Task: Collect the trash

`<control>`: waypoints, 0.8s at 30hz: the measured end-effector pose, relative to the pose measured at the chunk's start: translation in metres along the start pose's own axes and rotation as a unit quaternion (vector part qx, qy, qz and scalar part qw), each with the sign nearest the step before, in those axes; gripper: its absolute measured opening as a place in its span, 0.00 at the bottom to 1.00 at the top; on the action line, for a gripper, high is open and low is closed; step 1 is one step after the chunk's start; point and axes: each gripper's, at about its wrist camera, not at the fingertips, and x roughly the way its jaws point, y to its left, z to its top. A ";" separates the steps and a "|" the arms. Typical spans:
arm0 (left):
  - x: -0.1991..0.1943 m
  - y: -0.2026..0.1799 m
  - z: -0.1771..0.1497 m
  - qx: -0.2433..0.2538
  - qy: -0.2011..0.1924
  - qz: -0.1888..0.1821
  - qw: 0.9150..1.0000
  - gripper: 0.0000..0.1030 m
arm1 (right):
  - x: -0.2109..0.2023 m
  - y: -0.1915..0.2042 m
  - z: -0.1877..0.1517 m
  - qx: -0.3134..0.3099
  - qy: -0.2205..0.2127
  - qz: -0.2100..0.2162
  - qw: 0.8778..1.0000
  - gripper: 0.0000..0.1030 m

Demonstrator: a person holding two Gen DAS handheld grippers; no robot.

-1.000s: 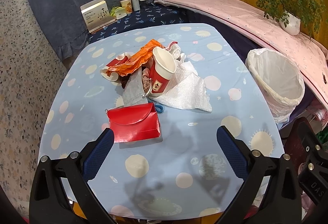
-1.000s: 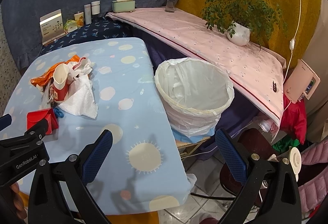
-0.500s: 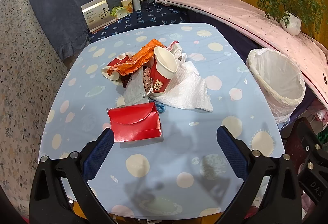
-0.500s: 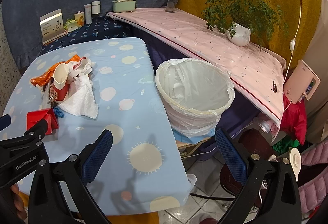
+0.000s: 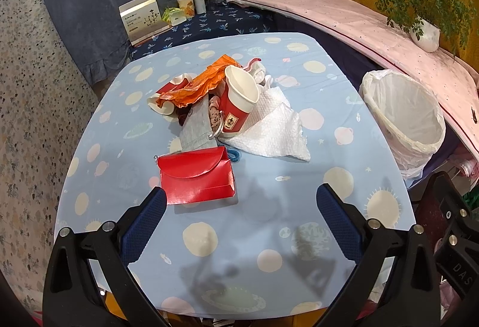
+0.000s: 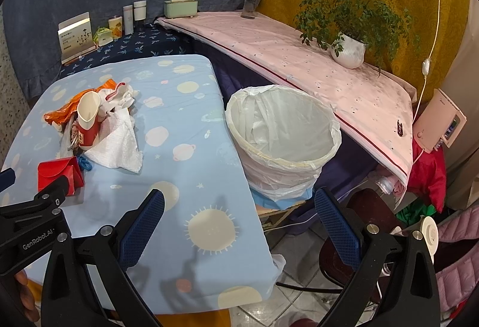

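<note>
Red paper pouch [image 5: 196, 176] lies just ahead of the left gripper [image 5: 241, 211], up-left of centre frame, long side crosswise. Both jaws gape wide, empty; right gripper [image 6: 239, 217] faces the bin [image 6: 283, 141].

Home living rm: cloth-covered table [image 5: 299, 171], potted plant [image 6: 348, 50], flower vase [image 6: 250, 5], lined bin [image 6: 281, 144].

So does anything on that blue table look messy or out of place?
Yes: a heap of litter mid-table. A red paper cup leans tilted against a crumpled white napkin and an orange wrapper, while the lined bin beside the table looks empty.
</note>
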 end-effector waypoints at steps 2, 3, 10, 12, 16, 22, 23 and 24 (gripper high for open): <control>0.000 0.000 0.000 0.000 0.000 0.000 1.000 0.93 | 0.000 -0.002 0.000 0.001 0.000 -0.001 1.000 0.93; 0.000 0.000 0.000 0.000 0.000 0.000 1.000 0.93 | 0.000 -0.002 -0.001 0.001 0.000 -0.001 1.000 0.93; 0.000 0.000 -0.002 -0.001 0.001 -0.002 1.000 0.93 | -0.001 -0.003 -0.001 0.001 -0.002 -0.004 1.000 0.93; 0.000 -0.001 -0.004 0.000 0.001 -0.002 1.000 0.93 | -0.001 -0.003 -0.001 0.000 -0.001 -0.005 1.000 0.93; -0.001 -0.002 -0.005 -0.001 0.002 -0.002 1.000 0.93 | -0.001 -0.003 -0.001 0.000 -0.002 -0.005 1.000 0.93; -0.001 -0.002 -0.005 -0.001 0.002 -0.002 1.000 0.93 | -0.001 -0.003 -0.001 0.001 -0.002 -0.005 1.000 0.93; -0.001 -0.002 -0.005 -0.001 0.002 -0.002 1.000 0.93 | -0.001 -0.003 -0.001 0.001 -0.002 -0.004 1.000 0.93; -0.001 -0.002 -0.005 -0.001 0.002 -0.002 1.000 0.93 | -0.001 -0.003 -0.001 0.001 -0.002 -0.005 1.000 0.93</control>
